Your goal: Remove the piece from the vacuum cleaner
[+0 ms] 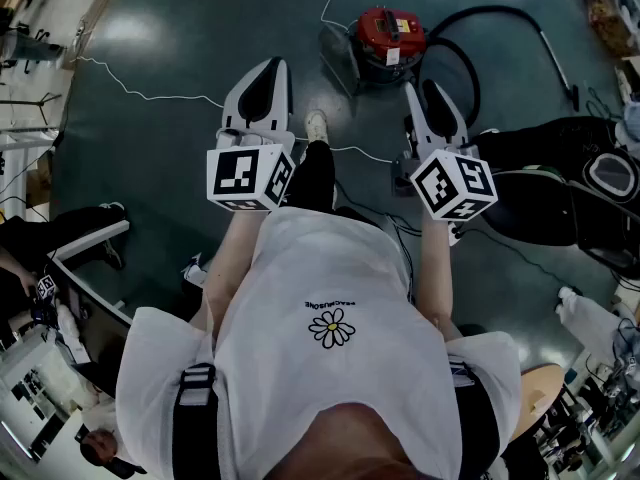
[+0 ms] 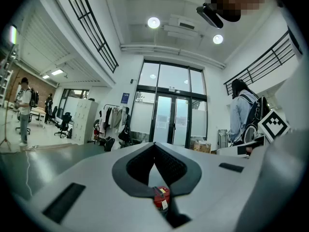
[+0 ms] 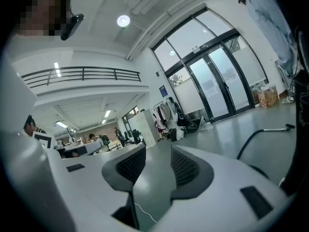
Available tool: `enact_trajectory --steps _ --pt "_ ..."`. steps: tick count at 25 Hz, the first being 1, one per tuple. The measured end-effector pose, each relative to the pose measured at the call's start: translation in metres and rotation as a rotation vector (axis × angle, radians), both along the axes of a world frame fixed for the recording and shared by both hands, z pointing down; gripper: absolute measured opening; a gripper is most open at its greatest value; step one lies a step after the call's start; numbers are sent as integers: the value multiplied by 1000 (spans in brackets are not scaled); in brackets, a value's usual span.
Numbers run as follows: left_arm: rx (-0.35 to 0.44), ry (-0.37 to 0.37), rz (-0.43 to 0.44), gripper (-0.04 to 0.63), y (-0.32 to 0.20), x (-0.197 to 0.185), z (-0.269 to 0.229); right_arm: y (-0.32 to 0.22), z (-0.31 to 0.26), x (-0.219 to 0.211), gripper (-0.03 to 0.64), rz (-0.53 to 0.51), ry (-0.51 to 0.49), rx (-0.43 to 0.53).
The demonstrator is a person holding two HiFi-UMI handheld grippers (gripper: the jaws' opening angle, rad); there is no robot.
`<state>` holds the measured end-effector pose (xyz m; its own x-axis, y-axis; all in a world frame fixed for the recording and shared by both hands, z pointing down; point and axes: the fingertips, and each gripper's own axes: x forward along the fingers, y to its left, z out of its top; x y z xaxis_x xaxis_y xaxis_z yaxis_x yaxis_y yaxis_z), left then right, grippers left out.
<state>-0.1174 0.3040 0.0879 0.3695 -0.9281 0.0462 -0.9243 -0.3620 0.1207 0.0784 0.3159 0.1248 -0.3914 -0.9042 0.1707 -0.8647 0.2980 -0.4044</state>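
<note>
The red vacuum cleaner (image 1: 390, 36) stands on the dark floor ahead of me, and its black hose (image 1: 468, 56) loops off to the right toward a wand (image 1: 556, 60). My left gripper (image 1: 264, 76) is held at waist height, well short of the vacuum, its jaws shut with nothing between them. In the left gripper view the jaws of the left gripper (image 2: 155, 148) meet, and the vacuum cleaner (image 2: 161, 197) shows small beneath them. My right gripper (image 1: 428, 103) hangs just right of the vacuum, open and empty. The right gripper view shows the right gripper (image 3: 158, 166) with its jaws apart and a stretch of the hose (image 3: 256, 135).
A white cable (image 1: 150, 96) trails across the floor at the left. Black bags (image 1: 560, 193) lie at the right and a desk (image 1: 70, 318) stands at the lower left. My shoe (image 1: 316, 124) is between the grippers. Glass doors (image 2: 171, 115) and a standing person (image 2: 241, 114) are farther off.
</note>
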Motion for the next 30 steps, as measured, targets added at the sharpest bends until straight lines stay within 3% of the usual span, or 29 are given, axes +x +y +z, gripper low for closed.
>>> enact_trajectory --steps 8,16,18,21,27,30 --pt "-45 -13 -14 6 -86 11 34 -66 29 9 146 -46 -82 -68" --pt "-164 -4 -46 6 -211 25 99 -188 90 24 138 -47 40 -211" --pt "-209 3 -52 6 -235 28 117 -219 112 29 11 -27 97 -270" --pt "-259 45 -60 6 -274 26 139 -261 146 24 11 -57 162 -350" --pt "-395 67 -7 6 -338 39 197 -313 198 18 11 -133 174 -454" --pt "-460 130 -96 6 -350 34 238 -334 237 15 11 -192 206 -511"
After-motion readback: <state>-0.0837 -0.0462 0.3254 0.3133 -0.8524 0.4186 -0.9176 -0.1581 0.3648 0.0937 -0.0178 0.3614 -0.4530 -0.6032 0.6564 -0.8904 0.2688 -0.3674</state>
